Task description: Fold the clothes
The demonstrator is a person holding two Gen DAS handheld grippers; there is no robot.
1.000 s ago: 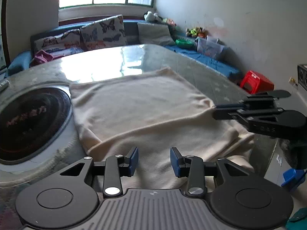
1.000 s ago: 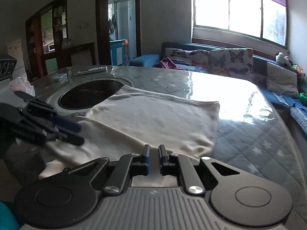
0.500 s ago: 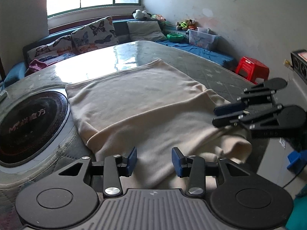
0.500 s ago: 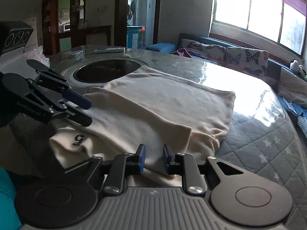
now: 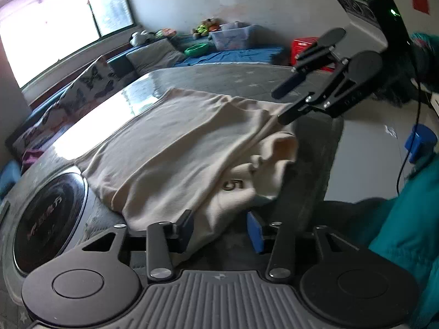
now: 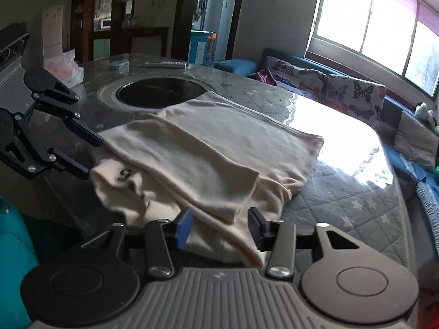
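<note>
Quilted grey tabletop (image 6: 343, 192) with star print, strong window glare across its far half. Cream garment (image 5: 175, 148), partly folded, lying across the near half and spilling over the near edge; number 5 (image 5: 233, 185) printed on the bunched lower layer. Round black hob (image 6: 160, 93) set into the tabletop at the left corner, touched by the garment's far hem.

Left tongs (image 5: 219, 231) apart, garment's near edge between the pads, not gripped. Right tongs (image 6: 219, 224) likewise apart, straddling the folded edge.

Left wrist view only: red stool (image 5: 304, 44), clear storage bin (image 5: 233, 37), green bowl (image 5: 196, 49) by the wall. Right wrist view only: doorway (image 6: 216, 16), butterfly cushions (image 6: 354, 93).

Printed mark blurred in the right wrist view. Garment's underside layer hidden beneath the top fold. Hob lettering unreadable.
</note>
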